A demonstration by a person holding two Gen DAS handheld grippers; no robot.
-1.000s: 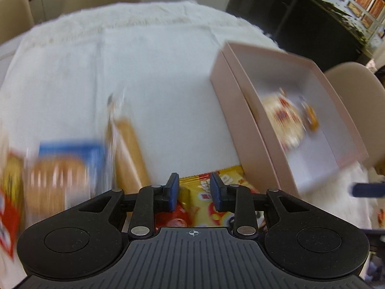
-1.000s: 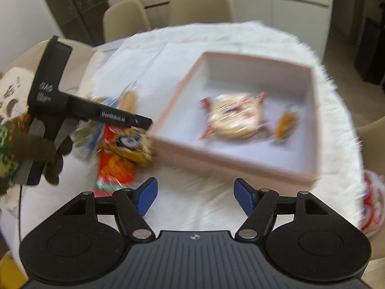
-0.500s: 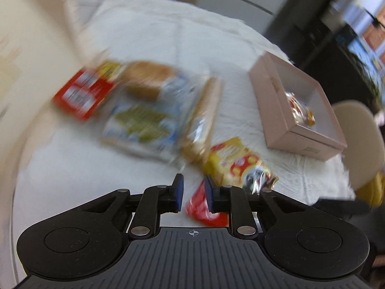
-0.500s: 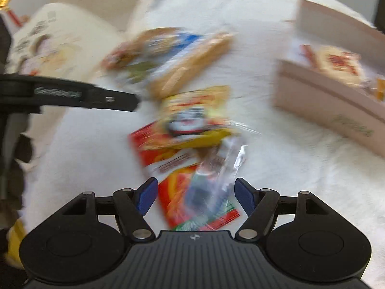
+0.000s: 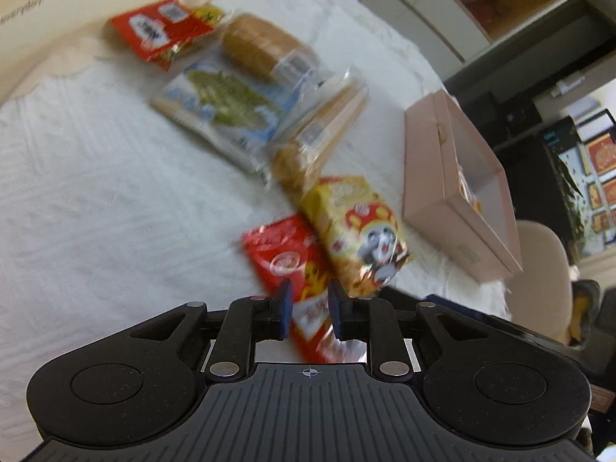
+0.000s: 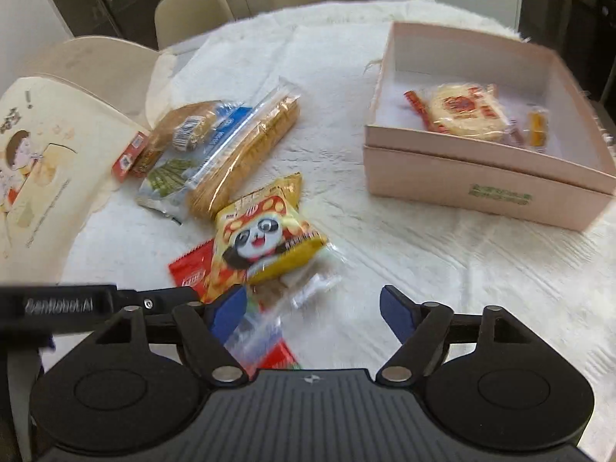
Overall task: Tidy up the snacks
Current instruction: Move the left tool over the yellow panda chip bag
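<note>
The left gripper, jaws narrow with the red packet between them, should pinch its edge firmly before lifting toward the pink box, far right. The right gripper is opening, empty, over the panda packet. A second ago both faced the box.

You can read little here. "GenRobot.AI" in pale letters runs along the black bar of the other hand-held gripper, low left in right wrist view. "everyday" is printed, upside down to you, on the cream bag at top left in left wrist view. Pink box has a small green label on its front wall, too blurred to read. Barcode sticker on the bread pack, digits illegible. Yellow panda pack & red packs carry print, not legible.
</note>
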